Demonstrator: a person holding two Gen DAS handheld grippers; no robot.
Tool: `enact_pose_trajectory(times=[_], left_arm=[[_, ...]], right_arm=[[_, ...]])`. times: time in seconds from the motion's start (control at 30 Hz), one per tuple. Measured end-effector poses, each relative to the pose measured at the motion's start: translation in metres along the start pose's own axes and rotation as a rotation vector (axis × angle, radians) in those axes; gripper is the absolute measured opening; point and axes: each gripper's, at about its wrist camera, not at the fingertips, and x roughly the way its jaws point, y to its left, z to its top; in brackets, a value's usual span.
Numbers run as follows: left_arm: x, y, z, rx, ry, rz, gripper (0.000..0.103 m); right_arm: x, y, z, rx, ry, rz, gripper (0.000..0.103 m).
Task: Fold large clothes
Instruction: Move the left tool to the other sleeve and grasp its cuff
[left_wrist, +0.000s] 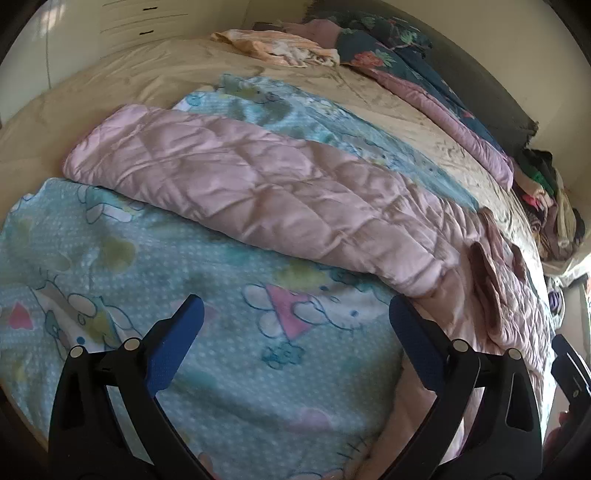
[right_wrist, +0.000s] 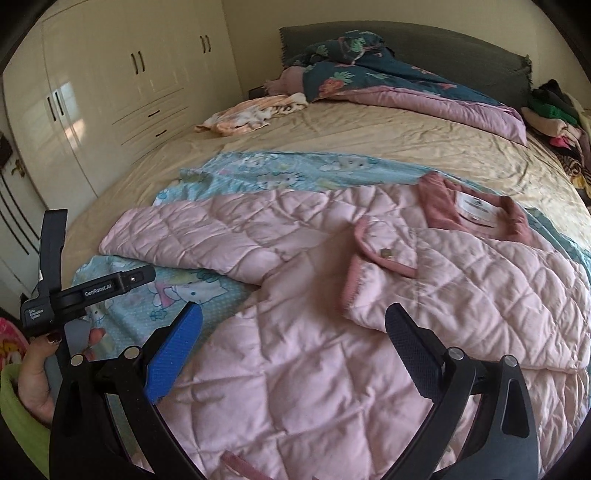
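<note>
While nothing is grabbed yet, left wrist view first: left gripper (left_wrist: 295, 332) is spread wide and empty, hovering over the blue cartoon sheet (left_wrist: 221, 369) near the bed's near edge; its right finger (left_wrist: 417, 347) sits just beside the hem side of the pink quilted jacket (left_wrist: 480, 295). One sleeve (left_wrist: 229, 184) lies stretched out flat across the sheet toward the bed's left edge. Right wrist view: right gripper (right_wrist: 293, 350) is also spread wide and empty, over the jacket body (right_wrist: 295, 369). Jacket lies front up with its collar (right_wrist: 476, 214) toward the headboard; one front flap (right_wrist: 384, 273) is turned back, so the front isn't flat. Left-hand tool (right_wrist: 88, 291) is visible at the left edge of frame, held in a hand (right_wrist: 37, 369). Other stuff is well apart at the head end of the bed (right_wrist: 369, 136): floral duvet (right_wrist: 369, 77), peach garment (right_wrist: 251, 112), clothes pile (right_wrist: 554, 114) at the right edge. Risks, my read: slick puffy quilting, so a shallow pinch may slip out or catch only the top layer; pinching at the hem could also grab the sheet underneath and drag it along; folding over that turned-back flap would lock in a lump.
</note>
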Motion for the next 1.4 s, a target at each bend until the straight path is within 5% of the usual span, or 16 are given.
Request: enact_pose_trajectory(times=[0.6,1.13,1.23,1.33,1.4], left_arm=[[0.037,0.066,0.040,-0.215,-0.031,-0.001,0.094],[0.074,0.124,0.085,-0.416,-0.056,0.026,0.094],[0.071,0.130,0.091,-0.449,-0.075,0.046,0.081],[0.061,0.132,0.094,-0.440,-0.108,0.090,0.035],[0.047,0.130,0.097,-0.432,-0.145,0.069,0.022]], right_arm=[[0.034,0.022,0.002,-0.035,0.051,0.021,0.099],[0.029,-0.006,-0.003,0.014,0.058,-0.010,0.099],[0.025,-0.014,-0.003,0.025,0.054,-0.023,0.099],[0.018,-0.021,-0.005,0.030,0.044,-0.036,0.099],[0.013,-0.026,-0.006,0.036,0.033,-0.042,0.099]])
